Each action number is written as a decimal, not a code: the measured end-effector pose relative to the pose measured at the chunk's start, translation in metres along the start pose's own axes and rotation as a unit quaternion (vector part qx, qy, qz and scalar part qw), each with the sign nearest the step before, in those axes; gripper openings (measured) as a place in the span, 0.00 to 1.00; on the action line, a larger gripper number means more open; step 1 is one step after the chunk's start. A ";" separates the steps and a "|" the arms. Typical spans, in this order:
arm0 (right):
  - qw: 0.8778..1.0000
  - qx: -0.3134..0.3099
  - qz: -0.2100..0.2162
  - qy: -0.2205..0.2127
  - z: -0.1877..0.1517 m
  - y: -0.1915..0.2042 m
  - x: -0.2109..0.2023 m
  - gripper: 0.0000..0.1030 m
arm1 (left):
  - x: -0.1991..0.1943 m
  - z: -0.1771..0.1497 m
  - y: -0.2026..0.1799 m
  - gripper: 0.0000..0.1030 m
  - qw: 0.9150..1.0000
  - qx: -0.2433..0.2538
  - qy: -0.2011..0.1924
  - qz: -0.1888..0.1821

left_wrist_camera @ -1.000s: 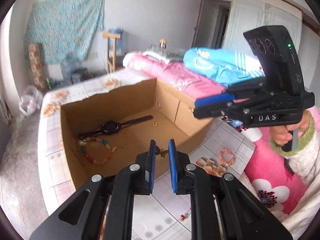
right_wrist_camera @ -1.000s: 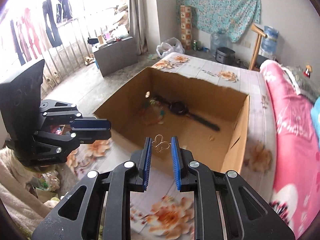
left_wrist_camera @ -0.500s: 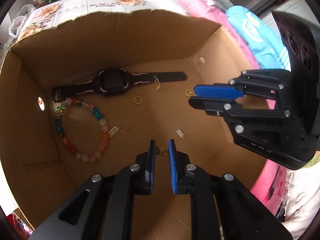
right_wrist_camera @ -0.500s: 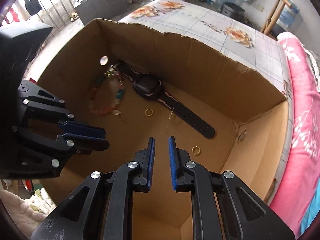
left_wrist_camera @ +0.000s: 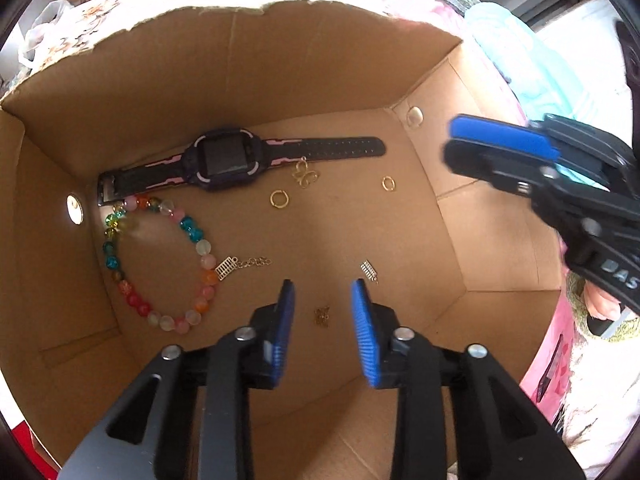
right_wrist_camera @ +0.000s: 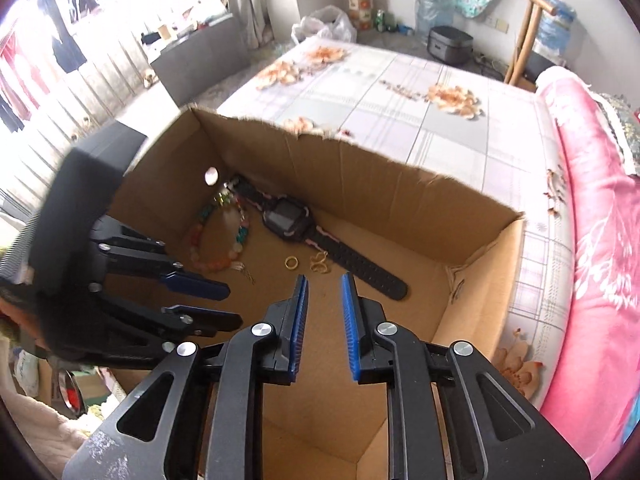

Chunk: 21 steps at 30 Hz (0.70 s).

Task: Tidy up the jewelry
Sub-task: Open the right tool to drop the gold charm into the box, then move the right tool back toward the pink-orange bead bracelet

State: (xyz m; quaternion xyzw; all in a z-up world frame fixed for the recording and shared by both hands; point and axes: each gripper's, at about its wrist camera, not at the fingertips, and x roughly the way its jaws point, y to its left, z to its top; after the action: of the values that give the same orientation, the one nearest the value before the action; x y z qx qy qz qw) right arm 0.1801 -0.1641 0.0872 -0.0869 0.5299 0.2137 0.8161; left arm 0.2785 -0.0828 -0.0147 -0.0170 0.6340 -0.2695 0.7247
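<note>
My left gripper (left_wrist_camera: 323, 304) is open inside the cardboard box (left_wrist_camera: 472, 240). A small gold charm (left_wrist_camera: 322, 316) lies on the box floor between its fingers. On the floor also lie a black watch (left_wrist_camera: 224, 158), a coloured bead bracelet (left_wrist_camera: 160, 260), a gold butterfly charm (left_wrist_camera: 305, 174), two gold rings (left_wrist_camera: 279, 199), a chain charm (left_wrist_camera: 240, 266) and a small silver piece (left_wrist_camera: 369, 270). My right gripper (right_wrist_camera: 323, 298) is open and empty, above the box's near side. It shows at the right of the left wrist view (left_wrist_camera: 500, 152).
The box (right_wrist_camera: 360, 184) stands on a floral bedsheet (right_wrist_camera: 400, 92). A pink quilt (right_wrist_camera: 592, 240) lies to its right. The left gripper (right_wrist_camera: 200, 300) reaches into the box from the left in the right wrist view.
My left gripper has opened and the gold charm it held now lies on the box floor. My right gripper has opened wider and pulled up and back out of the box.
</note>
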 end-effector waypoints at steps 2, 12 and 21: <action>1.000 0.005 0.002 -0.015 -0.004 -0.002 -0.011 0.21 | -0.003 0.001 0.001 0.33 1.000 -0.003 -0.006 0.003; 0.993 0.038 0.007 -0.111 -0.051 -0.001 -0.086 0.38 | -0.085 -0.041 -0.015 0.38 0.986 0.037 -0.163 -0.008; 0.978 0.063 -0.029 -0.195 -0.145 0.039 -0.139 0.74 | -0.128 -0.168 -0.048 0.74 0.949 0.081 -0.303 0.026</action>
State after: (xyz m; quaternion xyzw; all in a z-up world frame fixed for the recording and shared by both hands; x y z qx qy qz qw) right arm -0.0054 -0.2188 0.1541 -0.0074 0.3702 0.1688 0.9135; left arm 0.0980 -0.0181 0.0863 -0.0223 0.3603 -0.2834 0.8885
